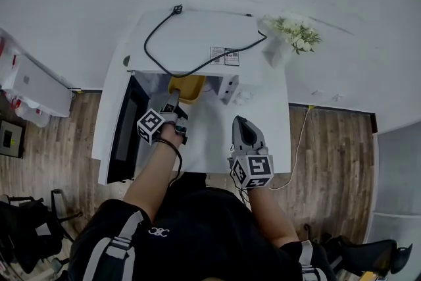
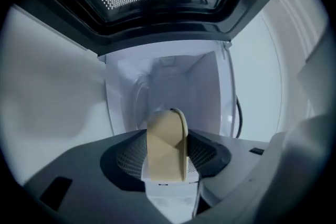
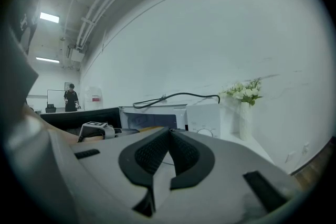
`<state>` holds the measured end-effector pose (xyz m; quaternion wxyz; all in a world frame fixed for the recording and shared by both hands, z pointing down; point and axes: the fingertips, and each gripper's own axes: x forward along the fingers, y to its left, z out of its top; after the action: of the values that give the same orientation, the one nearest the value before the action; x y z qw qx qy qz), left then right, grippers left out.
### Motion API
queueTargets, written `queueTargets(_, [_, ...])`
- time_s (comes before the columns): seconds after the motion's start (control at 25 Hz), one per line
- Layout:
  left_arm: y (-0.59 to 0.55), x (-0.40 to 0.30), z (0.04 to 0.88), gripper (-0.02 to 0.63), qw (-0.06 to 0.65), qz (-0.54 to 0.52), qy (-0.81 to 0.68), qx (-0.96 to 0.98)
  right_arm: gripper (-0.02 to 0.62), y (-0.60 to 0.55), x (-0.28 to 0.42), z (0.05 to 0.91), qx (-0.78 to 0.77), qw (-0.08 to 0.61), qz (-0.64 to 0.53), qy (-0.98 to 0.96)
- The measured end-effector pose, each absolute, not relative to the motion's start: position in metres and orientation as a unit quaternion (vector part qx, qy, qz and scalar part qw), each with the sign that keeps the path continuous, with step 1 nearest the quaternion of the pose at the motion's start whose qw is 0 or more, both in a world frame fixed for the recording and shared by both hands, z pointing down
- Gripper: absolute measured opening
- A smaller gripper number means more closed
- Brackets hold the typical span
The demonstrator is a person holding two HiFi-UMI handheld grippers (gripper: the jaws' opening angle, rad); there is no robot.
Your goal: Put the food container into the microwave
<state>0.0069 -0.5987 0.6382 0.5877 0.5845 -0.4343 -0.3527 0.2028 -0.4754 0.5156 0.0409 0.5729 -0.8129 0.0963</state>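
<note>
While level at microwave (image 1: pixel 197 36) mouth, left gripper (image 1: pixel 173 101) fingers gripping food container (image 2: pixel 165 144); right gripper (image 3: pixel 169 132) fingers together.

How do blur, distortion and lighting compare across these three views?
Head view: even light, sharp, edges bowed; the yellow food container at the microwave mouth reads clearly. Left gripper view: heavy fisheye, black corners, the food container soft between the jaws. Right gripper view: fisheye too, near jaws blurred, ceiling light glaring, white flowers fairly crisp.
</note>
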Motion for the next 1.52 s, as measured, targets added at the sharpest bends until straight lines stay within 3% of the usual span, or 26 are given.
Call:
queueTargets(0.4, [-0.665,0.008,0.655,0.229,0.579,-0.345,-0.45,0.586,0.0,-0.499,0.222,0.54,0.593,0.061,0.126,-0.793])
queueTargets(0.68, [-0.683,0.008,0.659,0.23,0.529,-0.273,-0.486,0.64,0.0,-0.499,0.221,0.554,0.599,0.072,0.14,-0.785])
queueTargets(0.8, [-0.683,0.006,0.662,0.243,0.484,-0.199,-0.529,0.668,0.0,-0.5,0.221,0.557,0.6,0.072,0.143,-0.784])
queueTargets(1.12, [-0.679,-0.004,0.654,0.391,0.306,0.008,-0.628,0.716,0.0,-0.503,0.216,0.56,0.59,0.074,0.142,-0.791])
queueTargets(1.28, [-0.672,-0.01,0.637,0.397,0.235,0.047,-0.647,0.724,0.0,-0.502,0.215,0.559,0.588,0.07,0.144,-0.793])
queueTargets(1.4, [-0.655,-0.009,0.617,0.324,0.188,0.058,-0.65,0.734,0.0,-0.502,0.213,0.555,0.585,0.065,0.138,-0.796])
queueTargets(1.52, [-0.63,-0.006,0.593,0.161,0.156,0.056,-0.648,0.743,0.0,-0.502,0.208,0.547,0.58,0.055,0.129,-0.802])
